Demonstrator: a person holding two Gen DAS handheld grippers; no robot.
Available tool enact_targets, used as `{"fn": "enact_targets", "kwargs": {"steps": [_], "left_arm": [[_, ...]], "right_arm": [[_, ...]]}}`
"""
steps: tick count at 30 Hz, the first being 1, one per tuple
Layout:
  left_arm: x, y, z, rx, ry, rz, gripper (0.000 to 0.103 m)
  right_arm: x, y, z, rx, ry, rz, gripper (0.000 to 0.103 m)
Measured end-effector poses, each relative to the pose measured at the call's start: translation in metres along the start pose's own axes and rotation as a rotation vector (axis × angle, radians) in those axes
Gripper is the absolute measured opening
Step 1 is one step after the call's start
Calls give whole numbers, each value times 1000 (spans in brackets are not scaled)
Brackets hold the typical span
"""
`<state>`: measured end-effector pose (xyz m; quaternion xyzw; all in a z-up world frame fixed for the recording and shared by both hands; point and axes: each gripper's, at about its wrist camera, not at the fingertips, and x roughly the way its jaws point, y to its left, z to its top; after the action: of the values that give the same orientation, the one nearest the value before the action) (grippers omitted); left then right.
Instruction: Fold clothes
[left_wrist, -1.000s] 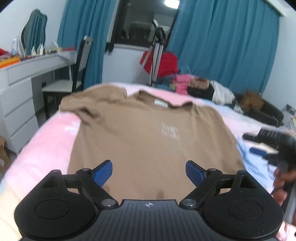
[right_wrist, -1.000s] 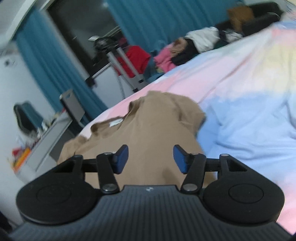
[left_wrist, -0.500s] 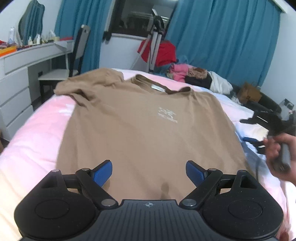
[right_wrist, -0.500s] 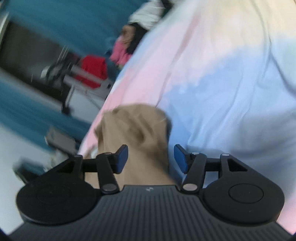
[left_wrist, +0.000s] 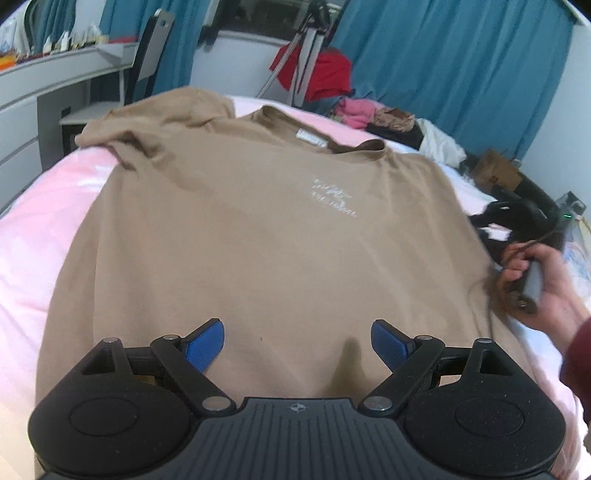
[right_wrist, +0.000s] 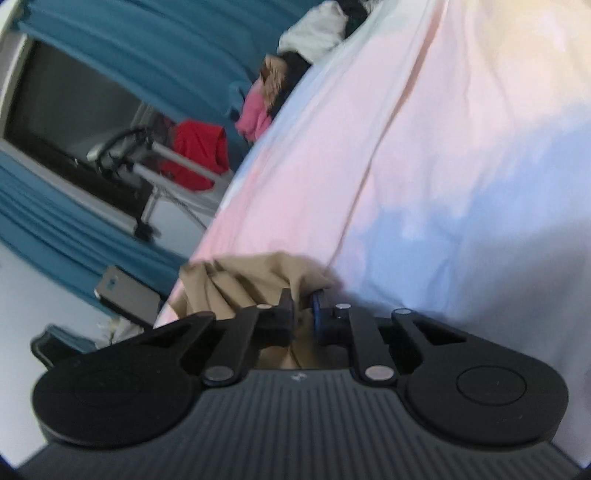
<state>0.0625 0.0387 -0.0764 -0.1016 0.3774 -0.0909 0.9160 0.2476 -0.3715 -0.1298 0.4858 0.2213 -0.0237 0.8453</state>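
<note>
Spread front-up on a bed with a pastel pink and blue sheet (left_wrist: 26, 236) lies a tan T-shirt (left_wrist: 266, 236), collar toward the far teal curtains (left_wrist: 461, 74). Low over its hem sits the left gripper (left_wrist: 297, 341), blue pads wide apart and holding nothing. At the shirt's right edge, a hand (left_wrist: 539, 284) holds the right gripper (right_wrist: 303, 306), whose jaws are pinched together on a bunched fold of the tan fabric. Beyond the bed stands a tripod (left_wrist: 303, 48) draped with red cloth.

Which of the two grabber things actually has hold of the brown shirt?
The right hand-held gripper: its blue pads are pinched shut on bunched fabric of the brown shirt. The left hand-held gripper is open, gripping nothing.
</note>
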Motion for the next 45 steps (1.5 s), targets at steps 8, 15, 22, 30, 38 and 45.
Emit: {"fn": "enact_targets", "kwargs": {"steps": [8,15,22,30,38,45], "left_arm": [[-5,-2,3,-2,-41,0,88],[-19,-2,6,35,-136,45,88],[-22,10,10,-17,-141,55,88],[-22,10,7,-28,-133,26,88],[-14,9,5,-30,-113,14,88],[-8,6,3,-13,-106,12,88]], "right_arm": [[-19,71,-39,-424,-29,23,11],[-22,129,-93,-815,55,42,14],[-24,128,-153,-917,318,159,60],[-69,109,-76,-554,77,193,60],[-35,38,-38,-274,105,94,62],[-9,78,-56,-332,211,273,62]]}}
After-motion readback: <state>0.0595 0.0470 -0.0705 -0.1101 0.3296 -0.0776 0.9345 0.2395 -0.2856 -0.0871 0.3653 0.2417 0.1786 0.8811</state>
